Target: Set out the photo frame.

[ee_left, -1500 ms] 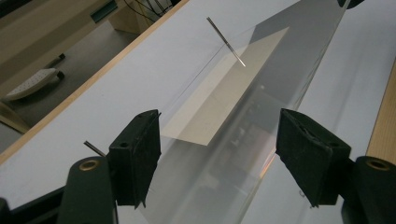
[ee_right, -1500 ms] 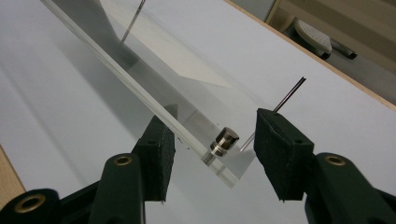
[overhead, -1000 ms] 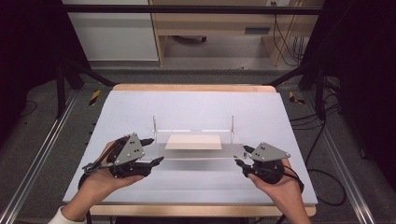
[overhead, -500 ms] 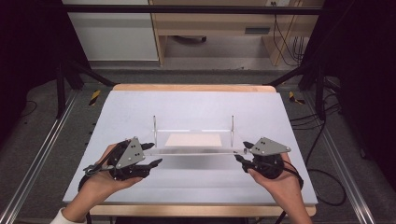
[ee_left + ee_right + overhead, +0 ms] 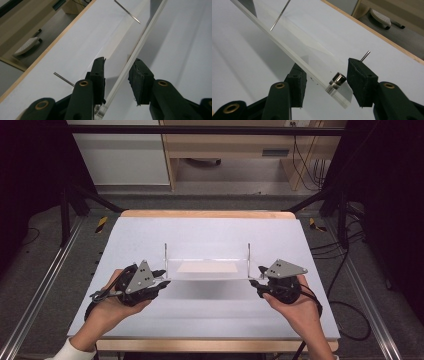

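- Since the earlier frames both hands have slid slightly toward the worktop's near edge; the left gripper (image 5: pixel 161 282) has just been closing its jaws, with the near edge of the clear acrylic stand (image 5: pixel 207 270) between them. Stand itself looks unmoved.
- Worktop (image 5: pixel 210 232): white sheet, wood rim at the far edge. Bare apart from the stand, which sits at its middle.
- Clear acrylic stand: a transparent plate raised on thin metal legs (image 5: pixel 165 252), long side parallel to the near edge. Raised off the surface, so jaws can straddle its edge from the side.
- Pale card (image 5: pixel 207 267) shows under or through the plate; cannot tell if it touches it.
- Left gripper, at the stand's left end: jaws part-closed, plate edge (image 5: pixel 140 47) runs between them; a gap shows beside the right pad, so not clamped yet.
- Right gripper (image 5: pixel 260 281), at the right end: jaws about half open, straddling the plate corner and its metal standoff (image 5: pixel 337 80); pads apart from it, no hold.
- One gripper per end looks like preparation for a level two-handed lift.
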{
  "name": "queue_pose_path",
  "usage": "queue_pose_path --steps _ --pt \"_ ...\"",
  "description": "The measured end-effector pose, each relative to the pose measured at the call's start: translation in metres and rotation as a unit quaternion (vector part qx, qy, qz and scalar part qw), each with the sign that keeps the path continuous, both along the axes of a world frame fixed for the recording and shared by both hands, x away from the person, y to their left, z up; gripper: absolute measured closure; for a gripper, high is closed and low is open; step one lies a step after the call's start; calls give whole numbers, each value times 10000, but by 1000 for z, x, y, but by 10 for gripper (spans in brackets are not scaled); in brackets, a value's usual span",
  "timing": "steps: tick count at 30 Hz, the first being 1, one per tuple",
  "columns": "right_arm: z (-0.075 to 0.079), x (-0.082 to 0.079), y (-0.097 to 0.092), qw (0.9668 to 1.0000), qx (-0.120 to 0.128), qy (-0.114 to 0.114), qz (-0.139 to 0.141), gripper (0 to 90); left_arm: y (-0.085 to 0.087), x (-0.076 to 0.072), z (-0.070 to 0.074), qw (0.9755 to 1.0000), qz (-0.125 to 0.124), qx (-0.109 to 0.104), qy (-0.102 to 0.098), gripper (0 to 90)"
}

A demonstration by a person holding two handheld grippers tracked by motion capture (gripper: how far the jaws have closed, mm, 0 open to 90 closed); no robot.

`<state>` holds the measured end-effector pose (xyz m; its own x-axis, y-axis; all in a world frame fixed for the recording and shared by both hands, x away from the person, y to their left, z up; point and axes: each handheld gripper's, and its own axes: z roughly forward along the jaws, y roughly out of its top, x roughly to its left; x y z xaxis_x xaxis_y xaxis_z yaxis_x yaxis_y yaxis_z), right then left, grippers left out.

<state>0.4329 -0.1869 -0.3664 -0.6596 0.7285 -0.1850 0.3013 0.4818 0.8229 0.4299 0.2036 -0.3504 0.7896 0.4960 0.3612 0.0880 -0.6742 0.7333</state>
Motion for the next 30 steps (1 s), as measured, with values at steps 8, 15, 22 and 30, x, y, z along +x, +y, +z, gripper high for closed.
queue_pose_path --steps 8,15,22,30 --pt "6 7 -1 10000 35 -38 18 507 -1 8 8 10000 39 17 -13 661" --pt "14 19 -3 9998 158 -152 41 504 0 24 21 10000 39 -42 -8 646" --pt "21 32 -5 9991 323 -284 28 503 2 43 33 9999 2 -121 88 630" --pt "28 46 -3 9984 314 -472 -32 494 2 61 44 9998 -19 -79 173 625"
